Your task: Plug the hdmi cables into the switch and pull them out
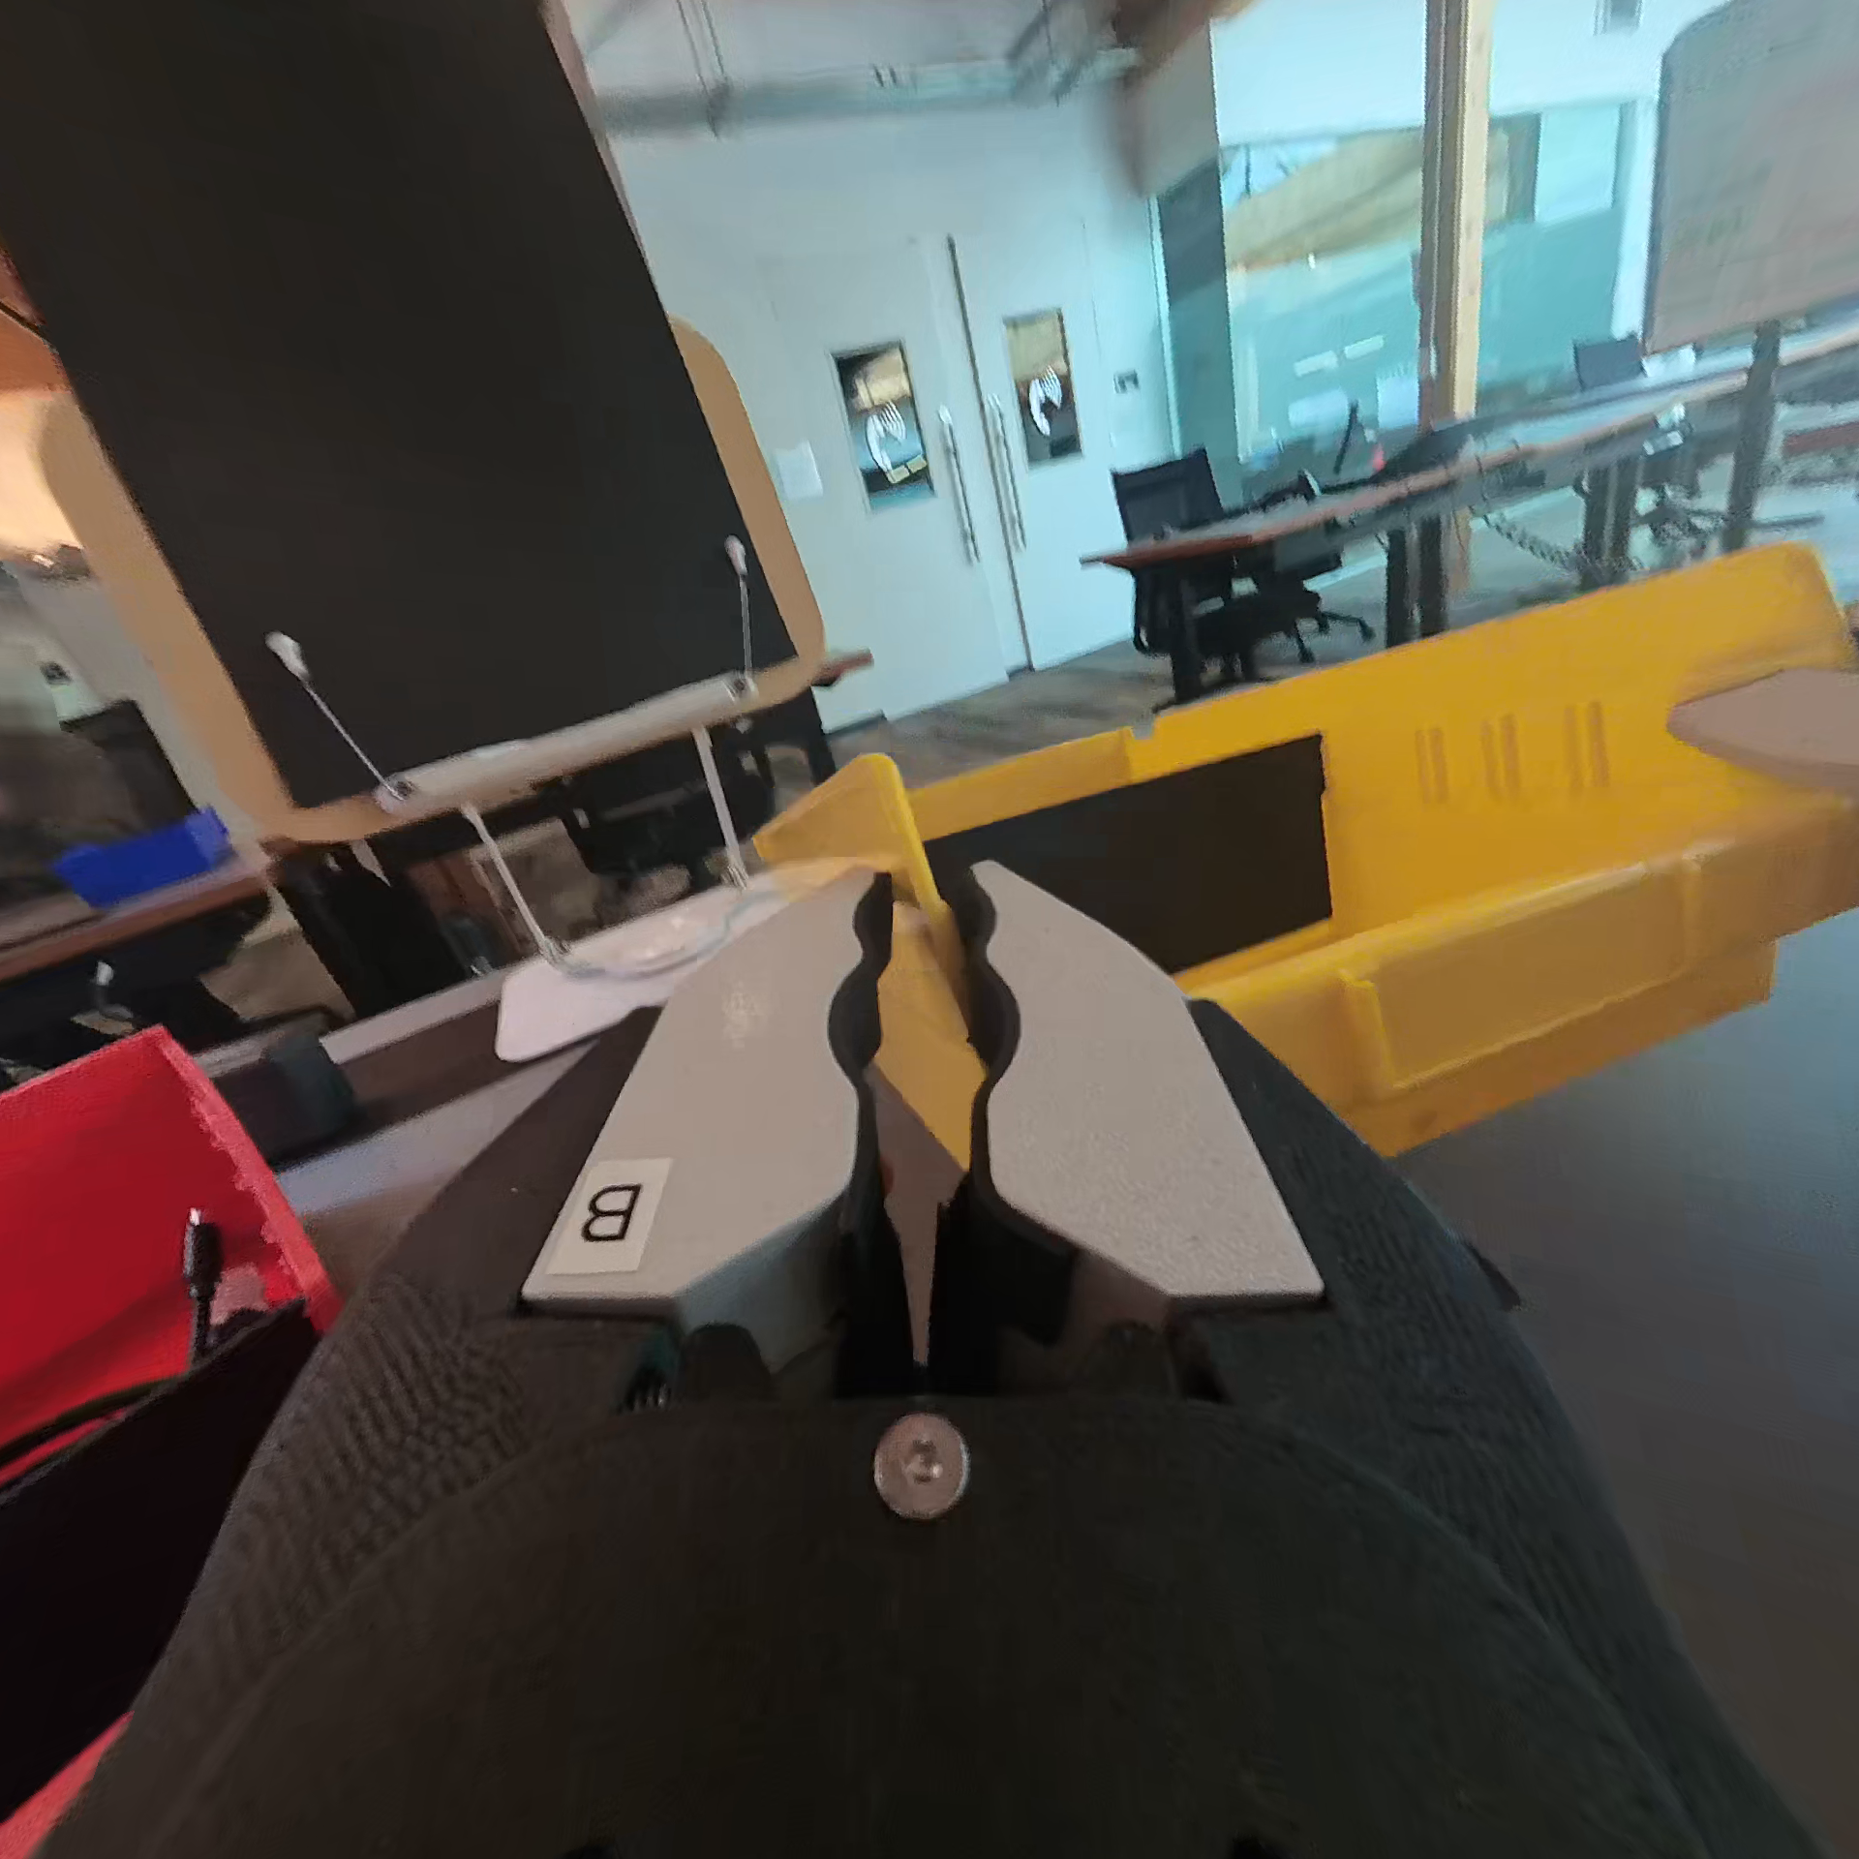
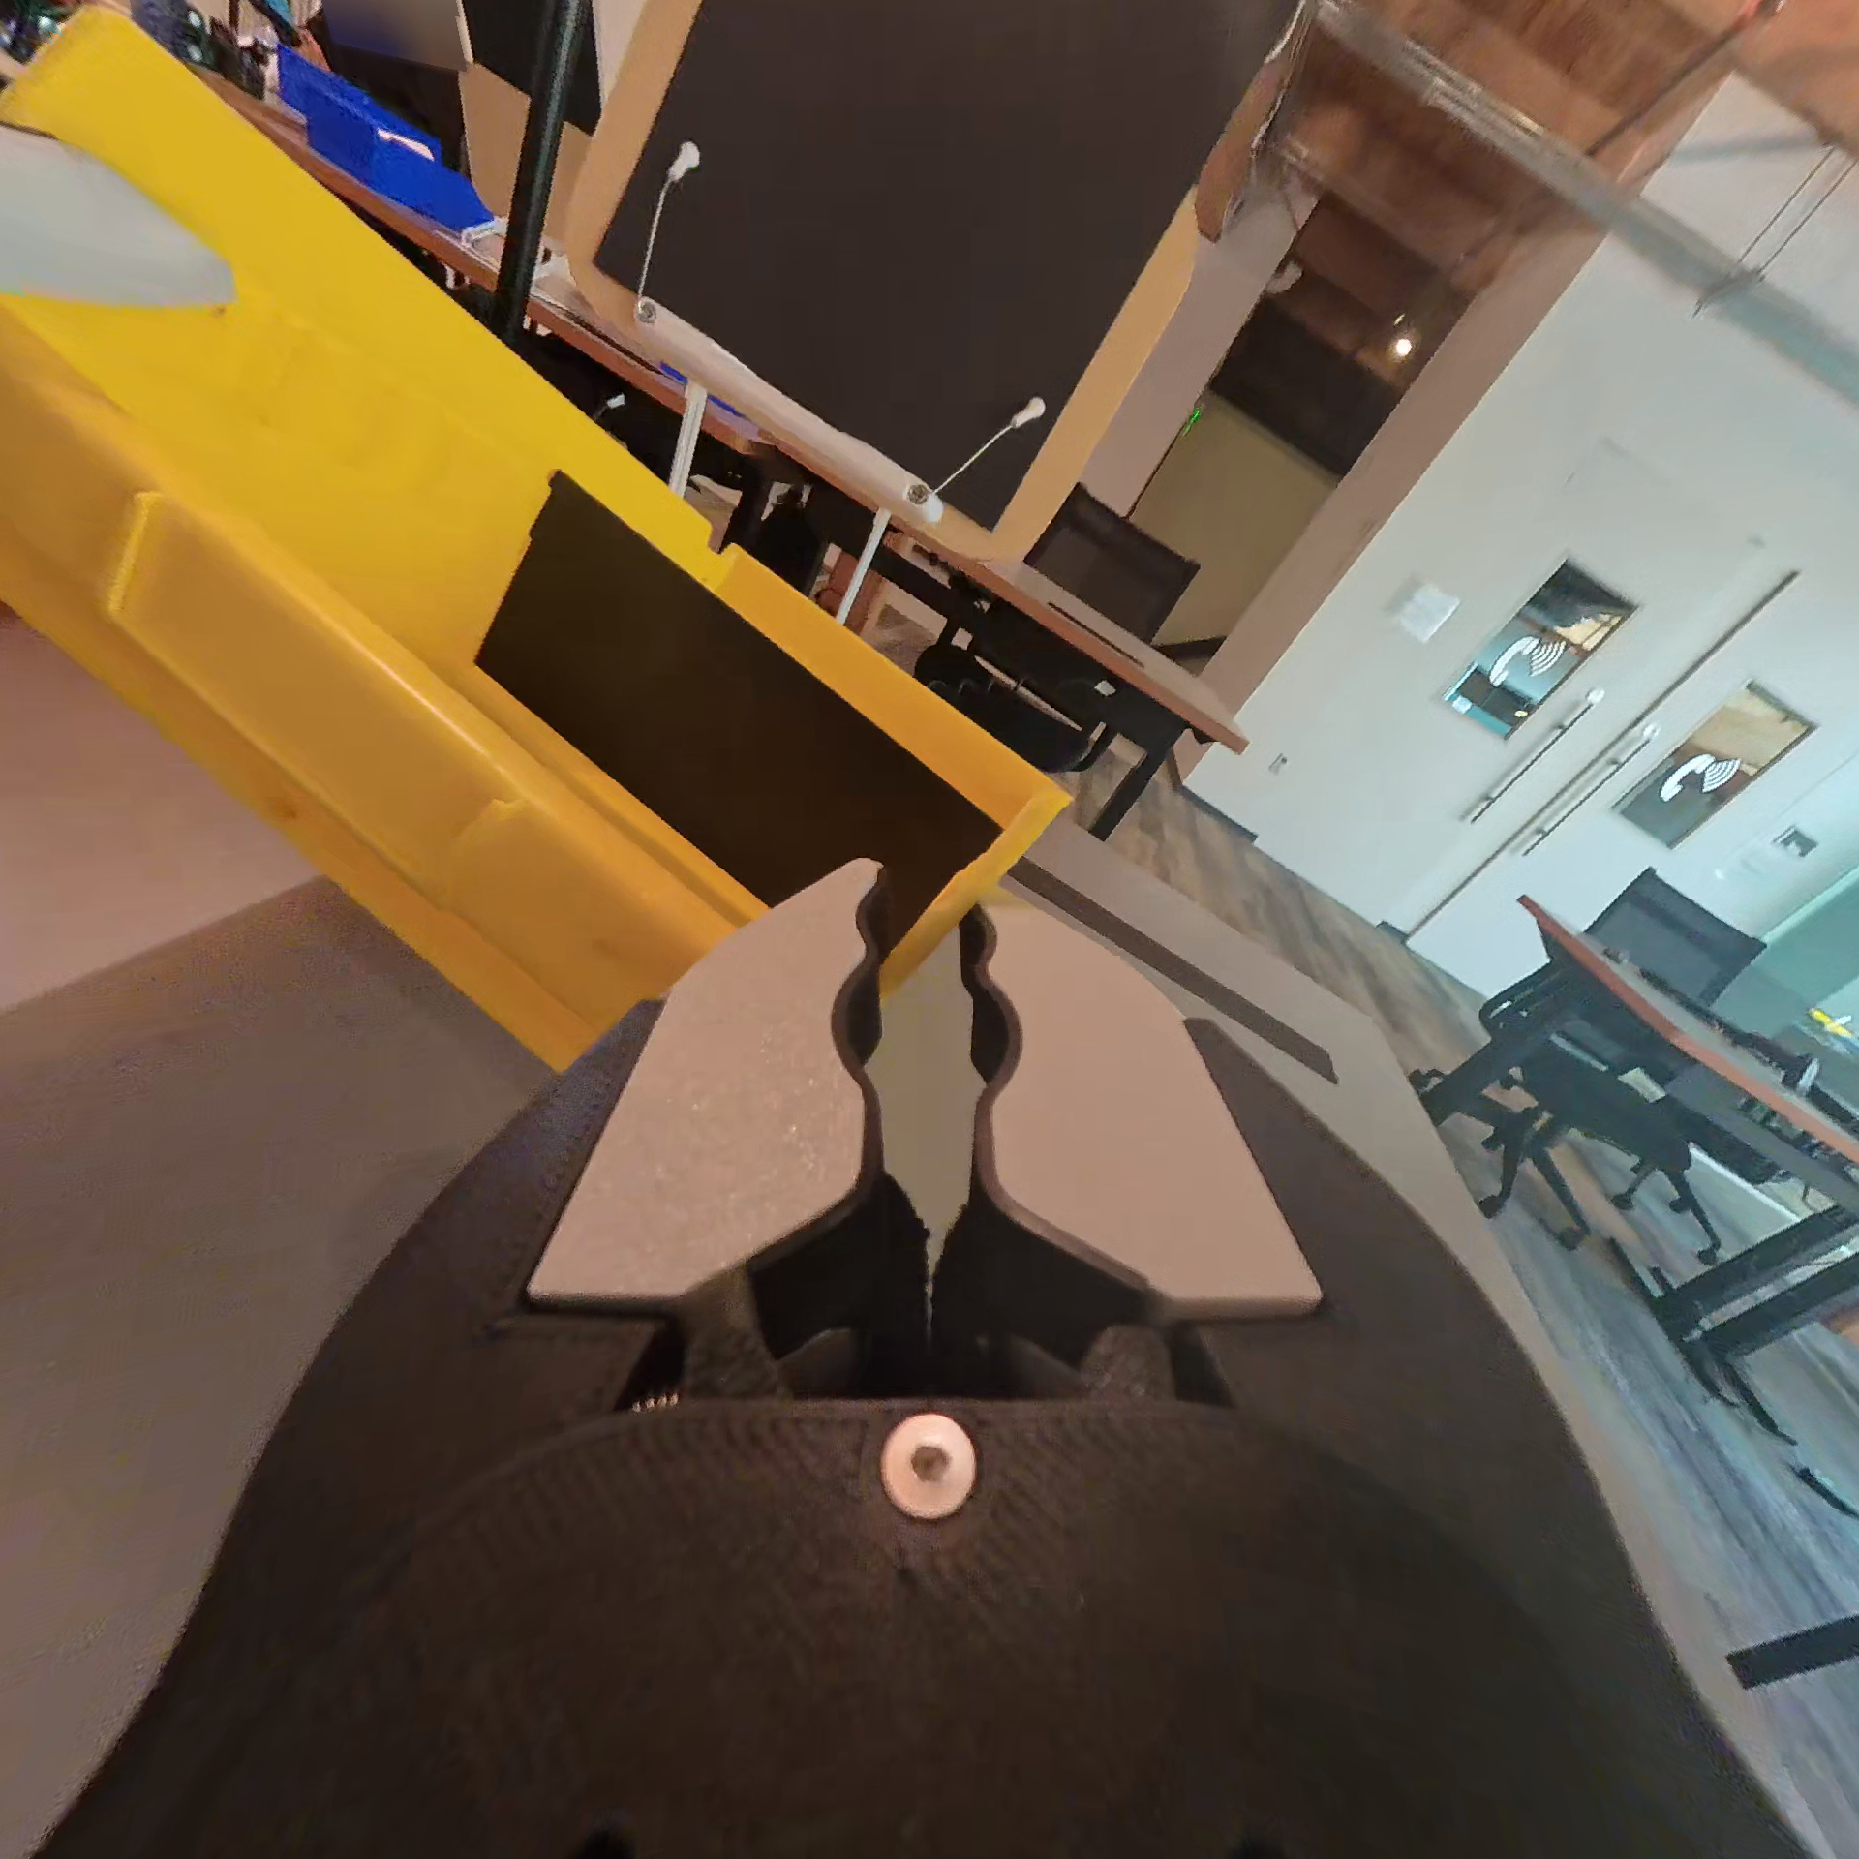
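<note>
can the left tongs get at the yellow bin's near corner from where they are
Probably yes. The left tongs sit right at the yellow bin, its corner wall showing in the narrow gap between the fingers, and nothing stands between them.

Open office: white double doors (image 1: 991,483), long desks (image 1: 1408,493) (dark chairs (image 1: 1207,573))

Open office: desks (image 1: 1308,523), swivel chairs (image 2: 1569,1086) (glass partitions (image 1: 1338,292))

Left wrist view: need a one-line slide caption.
Left gripper jaws closed on yellow bin wall at one end; red bin at left.
</note>
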Motion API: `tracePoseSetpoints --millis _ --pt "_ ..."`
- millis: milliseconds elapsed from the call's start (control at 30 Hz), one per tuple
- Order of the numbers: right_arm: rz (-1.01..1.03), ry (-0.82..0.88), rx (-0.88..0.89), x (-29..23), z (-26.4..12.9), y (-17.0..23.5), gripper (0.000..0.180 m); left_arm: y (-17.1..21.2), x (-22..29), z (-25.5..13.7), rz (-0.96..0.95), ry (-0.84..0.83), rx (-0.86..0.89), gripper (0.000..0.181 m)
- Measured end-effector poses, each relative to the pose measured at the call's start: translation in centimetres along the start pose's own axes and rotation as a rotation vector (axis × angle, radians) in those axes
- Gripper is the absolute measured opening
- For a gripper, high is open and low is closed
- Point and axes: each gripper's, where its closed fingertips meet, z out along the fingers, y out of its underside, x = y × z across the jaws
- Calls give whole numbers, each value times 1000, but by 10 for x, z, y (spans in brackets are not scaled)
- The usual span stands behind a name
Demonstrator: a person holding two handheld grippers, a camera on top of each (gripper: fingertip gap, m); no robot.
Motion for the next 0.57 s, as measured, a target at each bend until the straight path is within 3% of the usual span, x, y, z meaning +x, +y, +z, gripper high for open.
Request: tracePoseSetpoints --millis 200,300,400,567 --pt "-59 -65 -96 -9 -3 19 16 29 15 -13 -79 138 -129 20" --pt "-26 -147 -146 -16 -7 30 45 33 23 -25 -121 221 -172 45" --pt "40 -176 -86 -9 -18 17 68 37 14 -46 -61 260 -232 63" --pt "-51 -391 -60 -43 -38 -9 75 61 -51 -82 110 201 -410 70"
